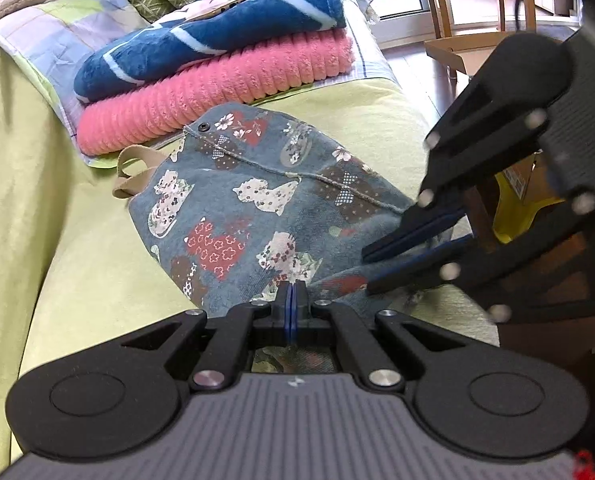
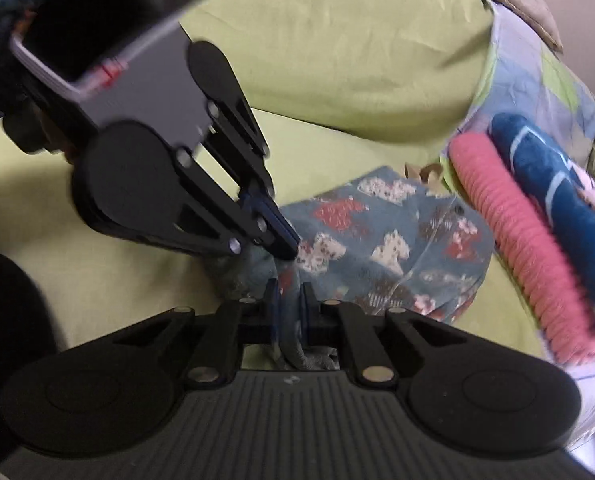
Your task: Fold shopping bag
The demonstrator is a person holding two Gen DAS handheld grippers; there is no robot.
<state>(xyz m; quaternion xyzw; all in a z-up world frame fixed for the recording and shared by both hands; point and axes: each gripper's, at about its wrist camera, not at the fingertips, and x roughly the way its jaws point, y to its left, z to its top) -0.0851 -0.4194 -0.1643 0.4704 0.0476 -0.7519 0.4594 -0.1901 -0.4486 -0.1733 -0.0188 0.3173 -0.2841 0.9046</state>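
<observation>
I am working with the bag (image 1: 257, 208) lying on the green cover (image 1: 57, 240), just in front of the pink towel (image 1: 217, 92) that is sitting under the blue towel (image 1: 201, 40). The bag's tan handle (image 1: 131, 172) is poking out on the side nearest the pink towel, and a dark snap (image 1: 204, 127) is showing on the seam beside it.

The left gripper (image 1: 292, 300) is holding the bag's near edge, its jaws pressed together with the cloth between them. The right gripper (image 2: 290, 304) is coming in on the same edge, further from the pink towel; its jaws are pinching a gathered bunch of the cloth, which is running down between its pads (image 2: 274, 300).

I am judging the bag to be light, soft and floppy: printed cotton that is bunching and wrinkling wherever I am pinching it, with no stiffness to hold a crease by itself. It should not be slipping much on the pads, but a pinch on a bunched part is likely picking up more than one layer. I am thinking the better holds are the two corners of one edge, pulled taut and flat, and the stitched seam by the snap, where the cloth is thickest
</observation>
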